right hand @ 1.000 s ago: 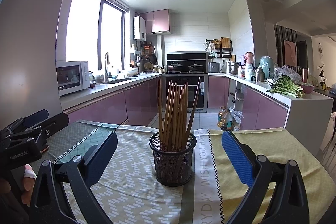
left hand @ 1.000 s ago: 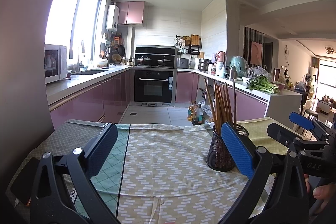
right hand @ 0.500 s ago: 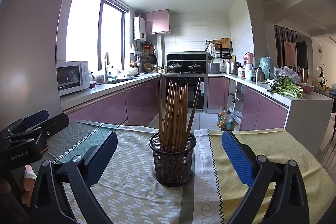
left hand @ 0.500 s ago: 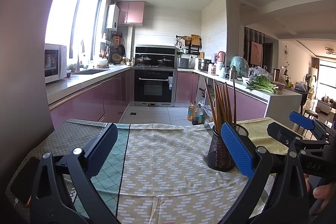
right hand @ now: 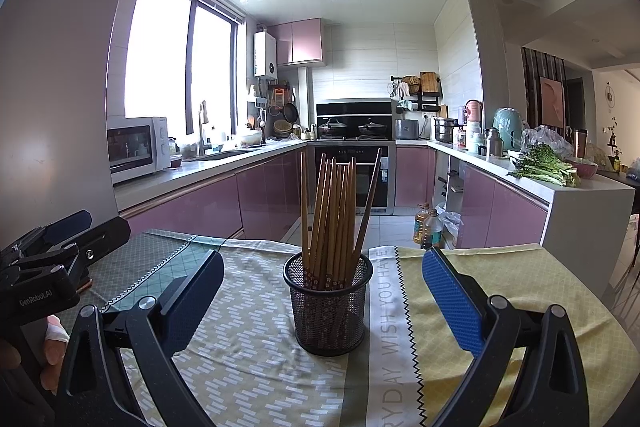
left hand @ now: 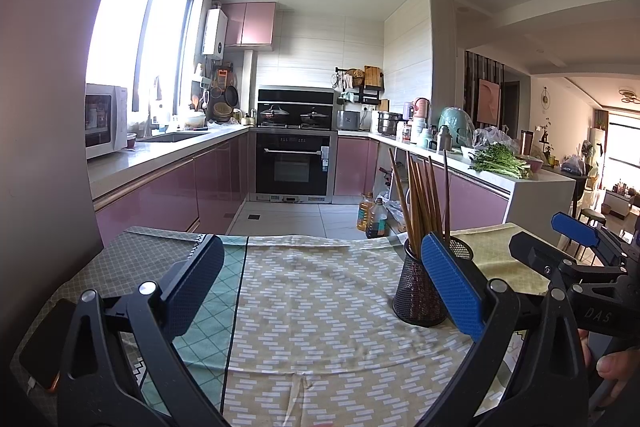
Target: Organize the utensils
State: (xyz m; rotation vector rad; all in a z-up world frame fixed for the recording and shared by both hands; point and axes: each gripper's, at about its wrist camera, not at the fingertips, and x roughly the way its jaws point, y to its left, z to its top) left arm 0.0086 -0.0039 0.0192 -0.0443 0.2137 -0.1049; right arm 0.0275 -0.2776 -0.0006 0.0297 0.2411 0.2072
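Nothing has moved: both grippers' jaws apart, mesh holder (right hand: 328, 307) standing mid-tablecloth (right hand: 256, 359), clear of edges.

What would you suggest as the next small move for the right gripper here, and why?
Probably ease the right gripper forward and up toward the chopsticks. Its jaws are open and empty, the mesh holder sits centred between them on the tablecloth, and the sticks stand upright above its rim. The left gripper is open too, but the holder lies off to its right.
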